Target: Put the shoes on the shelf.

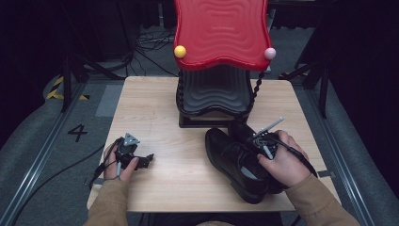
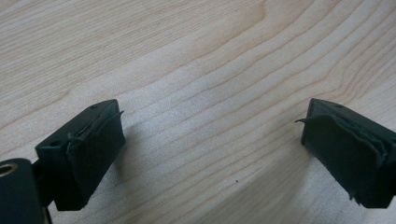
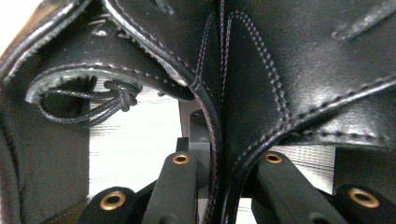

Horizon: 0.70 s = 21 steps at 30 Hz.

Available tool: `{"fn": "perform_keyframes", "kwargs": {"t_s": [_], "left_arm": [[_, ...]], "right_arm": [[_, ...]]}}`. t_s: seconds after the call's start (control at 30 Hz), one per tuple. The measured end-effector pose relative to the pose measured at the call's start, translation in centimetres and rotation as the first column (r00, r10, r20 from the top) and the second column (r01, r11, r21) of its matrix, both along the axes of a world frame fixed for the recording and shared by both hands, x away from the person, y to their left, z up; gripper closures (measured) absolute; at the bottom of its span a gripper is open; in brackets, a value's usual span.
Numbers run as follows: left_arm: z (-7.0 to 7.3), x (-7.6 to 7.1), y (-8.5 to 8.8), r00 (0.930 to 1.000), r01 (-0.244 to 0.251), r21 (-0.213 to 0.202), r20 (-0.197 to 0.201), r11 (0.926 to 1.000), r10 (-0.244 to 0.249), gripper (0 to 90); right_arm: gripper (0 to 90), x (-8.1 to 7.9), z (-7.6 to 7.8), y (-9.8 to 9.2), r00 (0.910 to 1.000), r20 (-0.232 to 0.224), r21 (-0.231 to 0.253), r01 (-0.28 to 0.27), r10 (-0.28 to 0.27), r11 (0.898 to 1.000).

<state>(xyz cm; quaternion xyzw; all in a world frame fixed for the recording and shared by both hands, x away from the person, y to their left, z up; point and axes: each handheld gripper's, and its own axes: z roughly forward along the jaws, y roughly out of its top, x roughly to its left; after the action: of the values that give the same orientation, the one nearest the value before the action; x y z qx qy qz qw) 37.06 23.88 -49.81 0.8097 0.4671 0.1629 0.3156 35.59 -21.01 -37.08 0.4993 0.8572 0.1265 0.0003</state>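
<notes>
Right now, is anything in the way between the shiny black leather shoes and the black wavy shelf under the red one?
Nothing visible: the right gripper clamps the black leather shoes just in front of the black wavy shelf, with bare wooden table between.

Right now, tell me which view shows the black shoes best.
The high view: both black shoes lie whole on the table, side by side under the right gripper. The right gripper view gives just close-up leather and stitching clamped between its jaws. The left gripper view looks at tabletop.

Wooden table (image 1: 155, 108) on dim grey floor (image 1: 37, 141)
</notes>
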Motion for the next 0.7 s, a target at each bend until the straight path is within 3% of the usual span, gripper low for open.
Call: {"fn": "perform_keyframes", "kwargs": {"t_s": [0.17,0.33,0.47,0.5,0.7], "left_arm": [[0.0,0.0,0.0,1.0,0.0,0.0,0.0,1.0,0.0,6.2],[0.0,0.0,0.0,1.0,0.001,0.0,0.0,1.0,-0.001,6.2],[0.0,0.0,0.0,1.0,0.0,0.0,0.0,1.0,0.0,6.2],[0.0,0.0,0.0,1.0,0.0,0.0,0.0,1.0,0.0,6.2],[0.0,0.0,0.0,1.0,0.0,0.0,0.0,1.0,0.0,6.2]], "right_arm": [[82.5,-0.6,2.0,0.0,0.9997,0.018,0.001,-0.018,0.018,1.0],[82.3,-0.8,3.5,-0.2,0.9997,-0.008,0.036,-0.024,0.024,0.999],[82.3,-1.2,4.7,-0.1,0.9995,0.008,0.035,-0.032,0.032,0.999],[82.3,-1.4,5.9,-0.1,0.9994,0.019,0.034,-0.031,0.03,0.999],[82.1,-1.5,8.1,-0.3,0.9993,0.005,0.046,-0.036,0.036,0.998]]}}
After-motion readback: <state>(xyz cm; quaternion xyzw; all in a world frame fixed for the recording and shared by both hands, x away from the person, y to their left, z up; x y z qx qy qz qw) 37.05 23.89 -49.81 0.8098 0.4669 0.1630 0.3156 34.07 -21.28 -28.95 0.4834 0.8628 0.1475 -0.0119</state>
